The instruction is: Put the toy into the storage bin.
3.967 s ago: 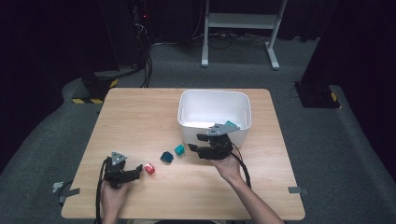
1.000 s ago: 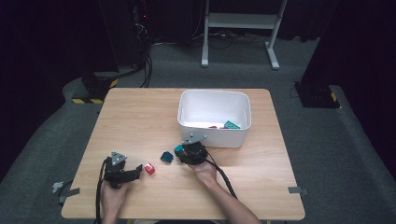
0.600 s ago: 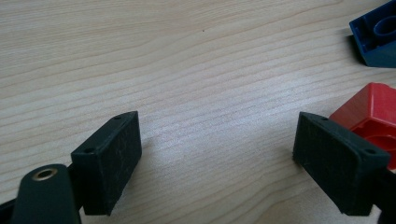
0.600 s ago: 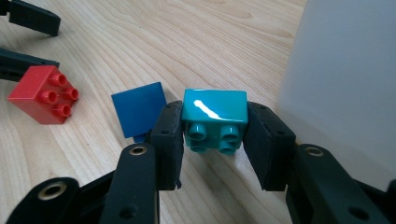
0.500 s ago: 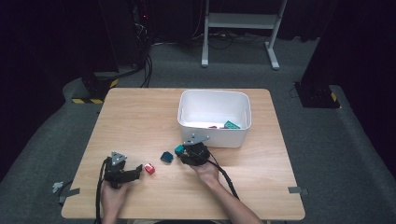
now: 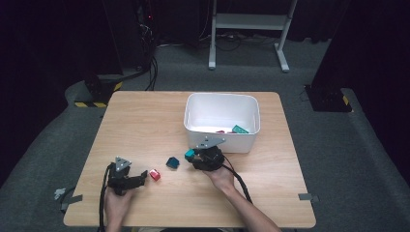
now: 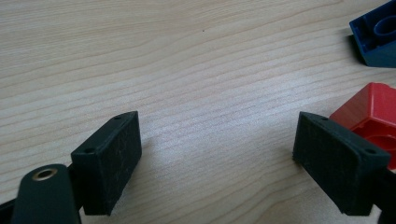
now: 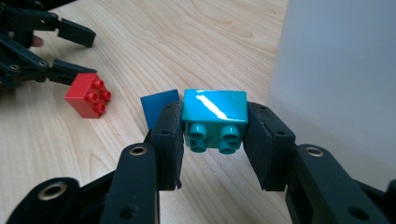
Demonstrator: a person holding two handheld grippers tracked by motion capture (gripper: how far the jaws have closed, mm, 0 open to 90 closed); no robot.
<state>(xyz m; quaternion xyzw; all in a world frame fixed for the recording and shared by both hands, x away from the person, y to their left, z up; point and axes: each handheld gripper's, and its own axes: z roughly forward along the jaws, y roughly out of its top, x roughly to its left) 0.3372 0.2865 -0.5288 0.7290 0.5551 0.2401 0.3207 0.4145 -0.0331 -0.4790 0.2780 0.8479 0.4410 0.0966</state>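
My right gripper [image 8: 215, 135] is shut on a teal brick [image 8: 215, 114], studs facing me, lifted a little above the wood beside the white bin [image 6: 221, 140]; from above the teal brick [image 6: 189, 154] sits at the right gripper [image 6: 192, 155] tips. A dark blue brick [image 6: 172, 162] lies just to its left, and the dark blue brick [image 8: 159, 107] shows behind the jaws. My left gripper [image 6: 140, 177] rests on the table, open, with a red brick [image 6: 154, 174] just outside one fingertip. In the left gripper view the left gripper [image 7: 217, 158] holds nothing and the red brick [image 7: 369, 116] touches the right pad's outer side.
The white bin holds a teal brick [image 6: 239, 129] and a red piece [image 6: 220, 131] at its floor. The wooden table [image 6: 145, 121] has bare room at the left and back. Dark floor with cables and a stand lies beyond.
My right gripper has risen slightly with the teal brick in it, lifting it off the table. The left gripper and the red and blue bricks have stayed put.
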